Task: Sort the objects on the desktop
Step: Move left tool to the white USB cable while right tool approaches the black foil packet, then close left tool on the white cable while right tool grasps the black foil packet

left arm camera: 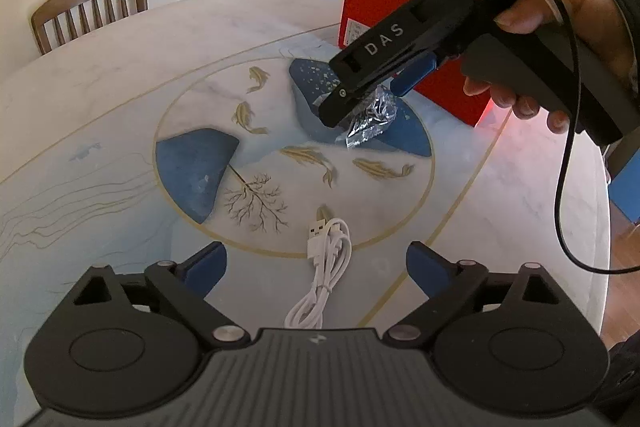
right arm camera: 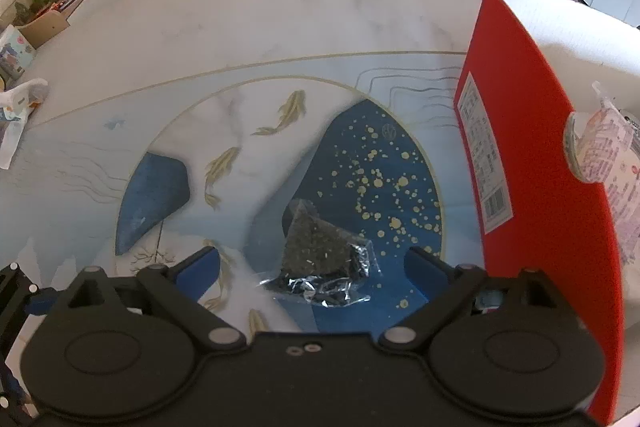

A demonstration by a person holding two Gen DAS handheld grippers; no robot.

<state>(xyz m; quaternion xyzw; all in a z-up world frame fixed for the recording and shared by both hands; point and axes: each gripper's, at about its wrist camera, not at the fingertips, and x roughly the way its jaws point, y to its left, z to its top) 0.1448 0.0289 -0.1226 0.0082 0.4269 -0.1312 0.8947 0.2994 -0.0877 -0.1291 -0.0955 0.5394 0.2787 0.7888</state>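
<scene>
The left gripper (left arm camera: 316, 267) is held wide, nothing gripped, the coiled white USB cable (left arm camera: 326, 267) lying on the table (left arm camera: 120, 75) between its blue fingers. The right gripper (right arm camera: 312, 263) is spread too, unclenched, over the clear packet of dark bits (right arm camera: 320, 255), beside the red box (right arm camera: 540, 187).

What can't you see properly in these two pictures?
- Left wrist view: the far part of the plastic bag is hidden by the right gripper.
- Left wrist view: the near end of the white cable runs under the left gripper.
- Right wrist view: the label on the red box is too small to read, and the box wall hides most of what is inside.
</scene>
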